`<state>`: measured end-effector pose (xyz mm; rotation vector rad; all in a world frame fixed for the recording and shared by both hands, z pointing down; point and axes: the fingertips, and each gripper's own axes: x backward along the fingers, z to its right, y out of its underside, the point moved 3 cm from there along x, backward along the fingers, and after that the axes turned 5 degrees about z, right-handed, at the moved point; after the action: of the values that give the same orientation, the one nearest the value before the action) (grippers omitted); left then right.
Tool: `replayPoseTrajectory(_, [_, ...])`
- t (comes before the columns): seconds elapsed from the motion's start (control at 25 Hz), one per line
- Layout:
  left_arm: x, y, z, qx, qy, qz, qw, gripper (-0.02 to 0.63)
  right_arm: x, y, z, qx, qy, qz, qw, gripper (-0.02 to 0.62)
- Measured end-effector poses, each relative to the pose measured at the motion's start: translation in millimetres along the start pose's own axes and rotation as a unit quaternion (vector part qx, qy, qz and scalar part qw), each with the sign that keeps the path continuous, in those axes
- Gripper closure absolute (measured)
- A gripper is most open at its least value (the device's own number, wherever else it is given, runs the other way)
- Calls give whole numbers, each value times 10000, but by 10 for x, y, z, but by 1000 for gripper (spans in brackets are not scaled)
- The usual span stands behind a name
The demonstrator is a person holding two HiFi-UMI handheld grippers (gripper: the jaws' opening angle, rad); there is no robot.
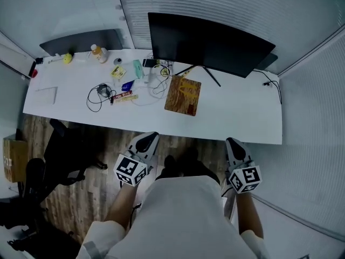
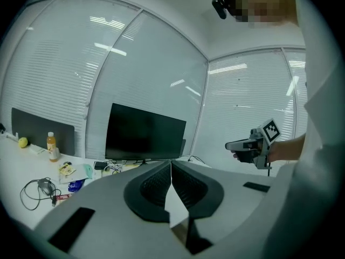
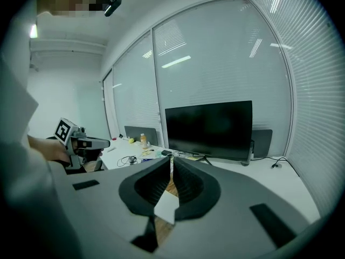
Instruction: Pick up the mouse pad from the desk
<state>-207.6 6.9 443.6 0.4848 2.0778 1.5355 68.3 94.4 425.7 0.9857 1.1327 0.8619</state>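
Closed, empty left hand-held gripper (image 1: 148, 137) and right hand-held gripper (image 1: 234, 142) face white desk (image 1: 242, 117), mouse pad (image 1: 183, 95), blinds (image 1: 215, 4).

Monitor (image 1: 207, 45) at back of desk (image 1: 242, 117), centre-right. Mouse pad (image 1: 183, 95) on desk, just before monitor stand. Cable tangle (image 1: 99, 93) left of pad; bottle (image 1: 98, 54) behind tangle, near back edge. Paper (image 1: 47, 95) at desk's left end. Chair (image 1: 64, 155) before desk, left. Left gripper (image 1: 148, 137) and right gripper (image 1: 233, 142) before near edge, well apart.

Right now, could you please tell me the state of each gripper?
Left gripper: closed, holding nothing.
Right gripper: closed, holding nothing.
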Motion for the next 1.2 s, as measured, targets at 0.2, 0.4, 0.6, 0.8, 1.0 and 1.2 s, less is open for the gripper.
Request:
replayPoseTrajectory(0.2, [-397, 80, -180, -91, -12, -194, 9998, 586, -234, 38, 196, -100, -18, -132, 9999, 558])
replayPoseTrajectory(0.4, [-852, 231, -378, -37, -77, -490, 9988, 584, -554, 107, 441, -259, -177, -306, 9990, 558])
replayPoseTrajectory(0.6, [-1413, 462, -641, 89, -139, -874, 9960, 583, -913, 197, 756, -336, -372, -543, 9973, 558])
replayPoseTrajectory(0.8, [-1983, 748, -889, 186, -179, -1314, 9910, 506, -1219, 324, 1078, -361, -553, -812, 9945, 559])
replayPoseTrajectory(1.0, [-2533, 1135, -1180, 154, -271, -1843, 9824, 504, -1484, 483, 1329, -530, -701, -1055, 9905, 558])
replayPoseTrajectory(1.2, [-2968, 1579, -1608, 197, -548, -2387, 9693, 443, -1708, 653, 1435, -655, -918, -1275, 9854, 558])
